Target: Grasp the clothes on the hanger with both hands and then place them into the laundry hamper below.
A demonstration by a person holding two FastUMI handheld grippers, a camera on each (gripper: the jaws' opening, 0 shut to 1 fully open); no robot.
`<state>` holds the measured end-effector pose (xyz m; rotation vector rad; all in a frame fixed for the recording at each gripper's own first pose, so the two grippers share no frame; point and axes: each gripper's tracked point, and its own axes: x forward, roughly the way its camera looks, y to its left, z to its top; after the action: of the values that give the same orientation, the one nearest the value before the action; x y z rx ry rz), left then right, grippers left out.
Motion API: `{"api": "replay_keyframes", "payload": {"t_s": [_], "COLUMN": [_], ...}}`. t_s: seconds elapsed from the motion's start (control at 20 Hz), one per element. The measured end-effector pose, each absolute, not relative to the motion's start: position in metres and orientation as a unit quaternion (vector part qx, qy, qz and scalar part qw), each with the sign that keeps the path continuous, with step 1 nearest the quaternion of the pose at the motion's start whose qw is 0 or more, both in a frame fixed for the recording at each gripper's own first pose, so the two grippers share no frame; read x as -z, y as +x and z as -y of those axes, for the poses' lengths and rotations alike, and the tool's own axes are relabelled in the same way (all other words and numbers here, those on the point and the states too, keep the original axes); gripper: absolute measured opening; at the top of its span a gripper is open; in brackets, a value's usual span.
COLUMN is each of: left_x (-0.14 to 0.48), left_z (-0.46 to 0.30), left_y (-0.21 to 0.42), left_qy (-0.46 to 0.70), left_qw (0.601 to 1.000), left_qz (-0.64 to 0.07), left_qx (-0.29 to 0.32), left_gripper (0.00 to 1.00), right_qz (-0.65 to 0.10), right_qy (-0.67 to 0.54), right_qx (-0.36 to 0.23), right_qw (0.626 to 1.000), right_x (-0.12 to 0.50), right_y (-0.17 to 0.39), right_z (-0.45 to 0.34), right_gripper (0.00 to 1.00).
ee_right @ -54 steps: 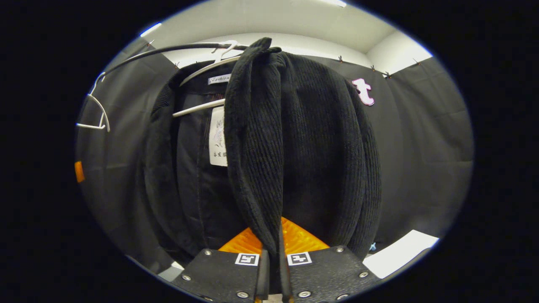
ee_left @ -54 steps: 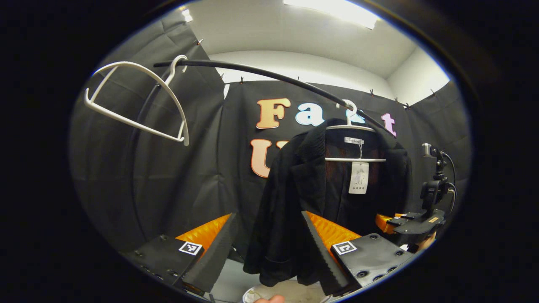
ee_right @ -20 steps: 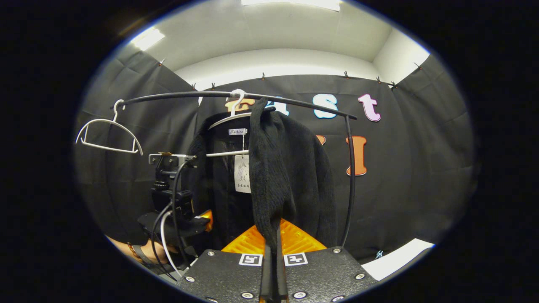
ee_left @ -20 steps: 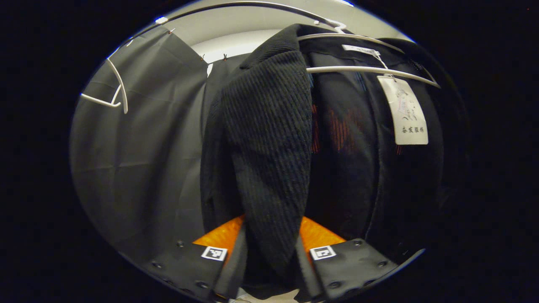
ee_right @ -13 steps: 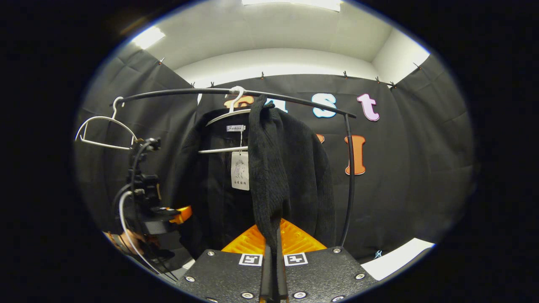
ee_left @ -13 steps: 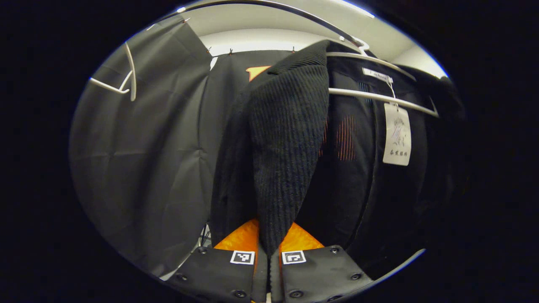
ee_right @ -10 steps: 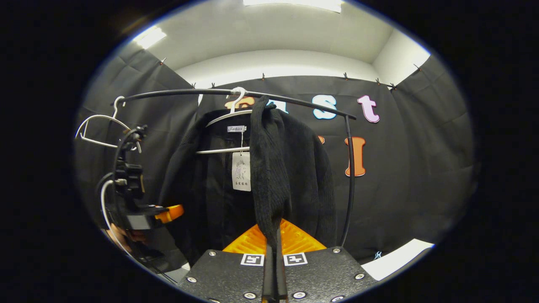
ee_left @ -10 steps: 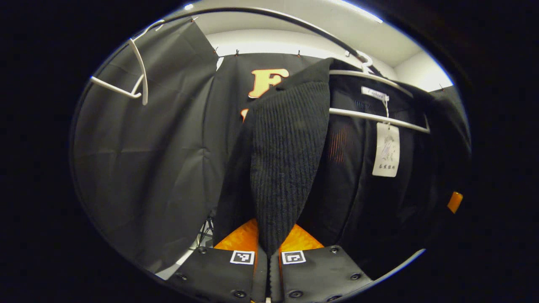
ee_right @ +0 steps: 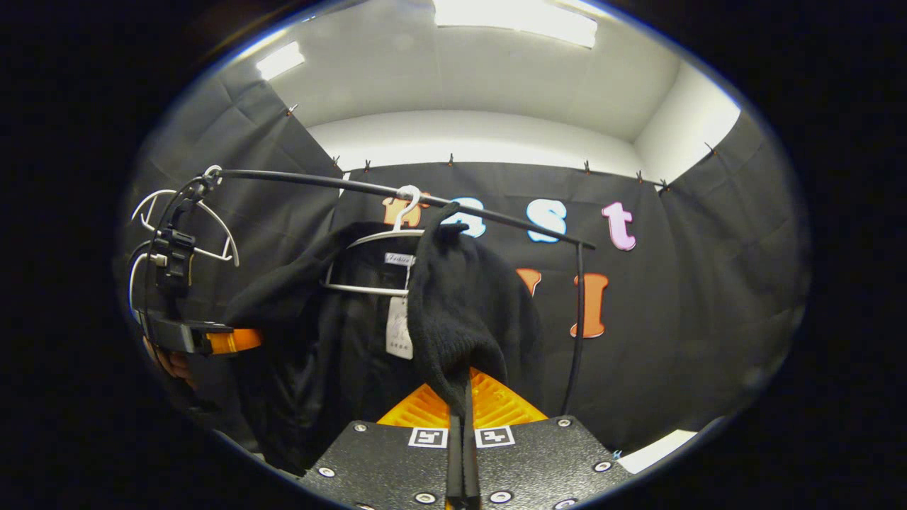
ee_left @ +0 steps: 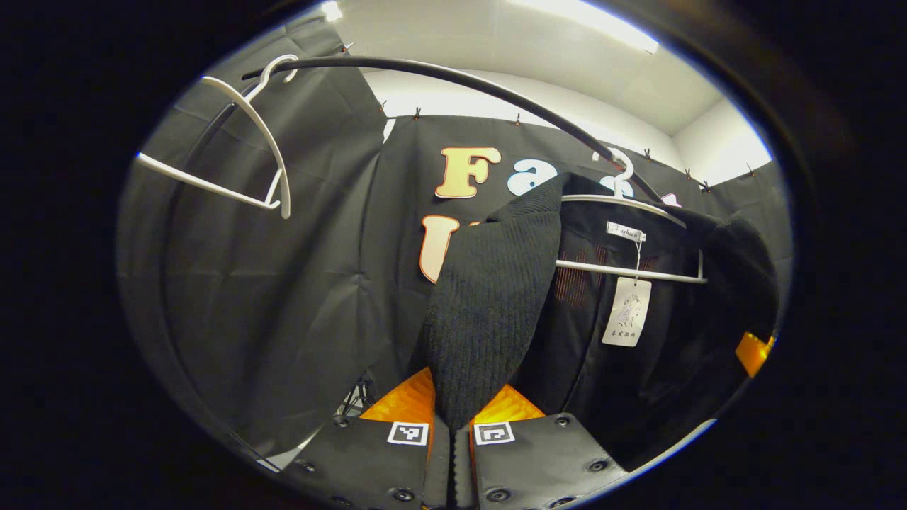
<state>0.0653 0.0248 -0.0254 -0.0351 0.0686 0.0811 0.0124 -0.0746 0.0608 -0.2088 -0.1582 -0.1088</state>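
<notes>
Ribbed black knit makes up the coat (ee_left: 489, 312), which hangs on a white hanger (ee_left: 638, 273) from a curved black rail (ee_left: 439, 74). Left claw (ee_left: 452, 443) is closed, both fingers pinching the lower edge of the coat's left front panel; the panel runs taut and slanted from the claw up to the collar. Right claw (ee_right: 462, 453) is likewise closed on the lower edge of the other front panel (ee_right: 446, 326), which is drawn into a narrow, bunched column rising to the hanger (ee_right: 368, 265). Both claws point forward and slightly upward at the garment. Coat fabric is a coarse vertical rib outside, with a smoother dark lining inside the open front; a white paper tag (ee_left: 627, 322) hangs on a string from the collar label. Each hanger is thin white rod with a hook and a straight crossbar. Left gripper view shows a second, bare hanger (ee_left: 244, 152) tilted on the rail's left end, and a part of the right claw at the far right edge. Right gripper view shows the left claw (ee_right: 234, 341) at the coat's far side, held level, with cables and a hand (ee_right: 170, 365) behind it, plus the rail's upright post (ee_right: 575, 319) and ceiling lights (ee_right: 517, 14).
</notes>
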Motion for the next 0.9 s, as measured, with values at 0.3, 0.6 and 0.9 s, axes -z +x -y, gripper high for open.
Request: {"api": "replay_keyframes", "payload": {"t_s": [0.3,0.6,0.9], "left_x": [0.023,0.027,0.033], "left_z": [-0.023,-0.027,-0.030], "left_y": [0.068,0.069,0.073], "left_qy": [-0.009,0.000,-0.006], "left_qw": [0.999,0.999,0.999], "left_qz": [-0.032,-0.034,-0.040], "left_qx": [-0.033,-0.029,-0.022], "left_gripper": [0.10,0.10,0.07], "right_qz": [0.131,0.174,0.165], "right_qy": [-0.149,-0.193,-0.199], "right_qx": [0.106,0.139,0.202], "right_qw": [0.974,0.956,0.945], "right_x": [-0.143,-0.215,-0.250], "right_y": [0.024,0.037,0.081], "right_z": [0.124,0.149,0.220], "right_gripper": [0.00,0.00,0.00]}}
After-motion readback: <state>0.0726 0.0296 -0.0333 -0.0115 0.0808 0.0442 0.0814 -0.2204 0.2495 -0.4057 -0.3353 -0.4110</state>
